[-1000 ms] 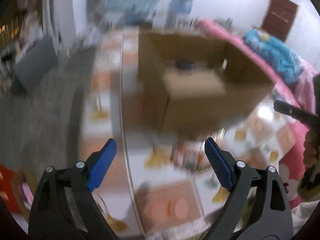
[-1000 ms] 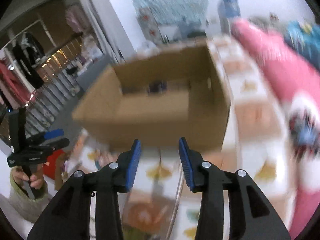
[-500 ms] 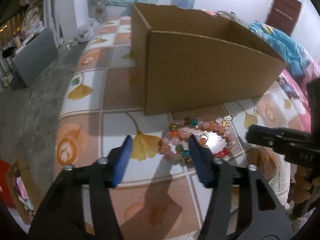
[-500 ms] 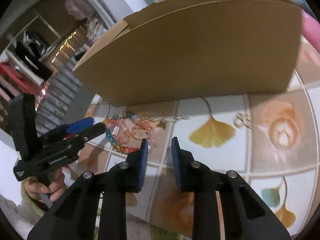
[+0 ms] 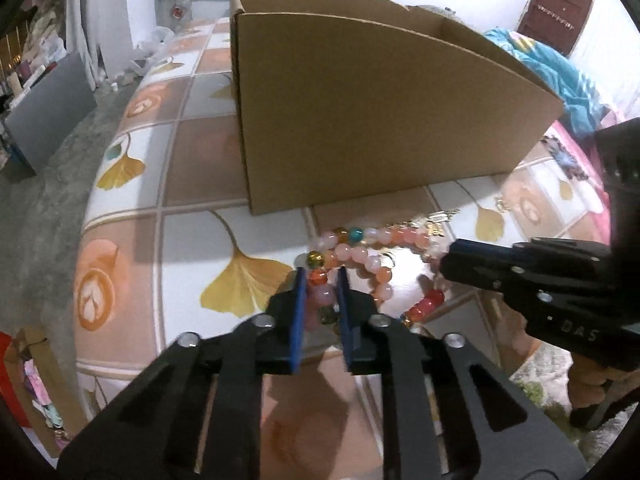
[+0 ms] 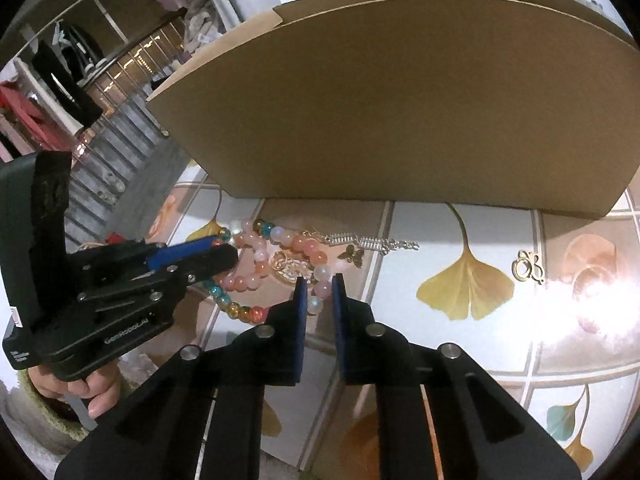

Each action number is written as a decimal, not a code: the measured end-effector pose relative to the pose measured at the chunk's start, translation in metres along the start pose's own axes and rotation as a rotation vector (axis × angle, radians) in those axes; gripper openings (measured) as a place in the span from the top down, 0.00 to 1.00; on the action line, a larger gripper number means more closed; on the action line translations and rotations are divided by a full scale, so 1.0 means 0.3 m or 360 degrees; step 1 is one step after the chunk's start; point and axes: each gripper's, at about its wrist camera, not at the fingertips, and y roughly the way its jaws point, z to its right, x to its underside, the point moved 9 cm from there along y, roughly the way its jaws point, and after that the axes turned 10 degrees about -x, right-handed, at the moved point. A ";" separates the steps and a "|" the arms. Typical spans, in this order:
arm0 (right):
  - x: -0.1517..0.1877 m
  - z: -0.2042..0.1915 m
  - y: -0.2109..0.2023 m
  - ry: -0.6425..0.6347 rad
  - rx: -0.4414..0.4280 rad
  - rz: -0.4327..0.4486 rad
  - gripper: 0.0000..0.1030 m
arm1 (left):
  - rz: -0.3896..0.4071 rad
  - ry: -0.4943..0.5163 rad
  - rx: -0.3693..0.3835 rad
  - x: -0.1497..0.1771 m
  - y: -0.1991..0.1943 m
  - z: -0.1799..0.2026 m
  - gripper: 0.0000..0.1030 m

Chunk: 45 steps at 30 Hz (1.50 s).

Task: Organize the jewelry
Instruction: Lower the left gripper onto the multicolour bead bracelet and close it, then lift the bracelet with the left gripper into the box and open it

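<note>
Ginkgo-leaf tiles [image 5: 240, 276] pattern the tabletop under you, with a bed and bedroom clutter behind. Your left gripper [image 5: 322, 280] has its jaws closing on beads of the bracelet tangle [image 5: 360, 256], an orange and a pink bead sitting between the pads; your right gripper [image 6: 318, 286] is closing too, with a pale bead of the same tangle [image 6: 280, 256] between its jaws. These strands look light, limp and smooth, so they will likely sag and may roll out of a pinch; take a bead squarely, not the cord. Just beyond both jaws stands the tall cardboard box [image 5: 380, 112], so expect to lift high over its wall. A silver chain [image 6: 372, 244] and butterfly charm [image 6: 352, 255] lie ahead of the right jaws, tangled close and likely to drag along; a gold pendant [image 6: 528, 266] sits apart to their right.
</note>
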 end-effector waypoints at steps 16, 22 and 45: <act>-0.035 -0.011 -0.124 0.0026 -0.0118 0.0159 0.97 | 0.0181 -0.0065 0.0227 -0.030 -0.158 0.034 0.91; -0.033 0.009 -0.129 0.0071 -0.0116 0.0155 0.97 | 0.0180 -0.0062 0.0218 -0.039 -0.152 0.040 0.91; -0.015 -0.034 0.048 -0.0161 0.0146 -0.0081 0.82 | 0.0055 -0.0099 0.0155 0.038 -0.052 -0.014 0.91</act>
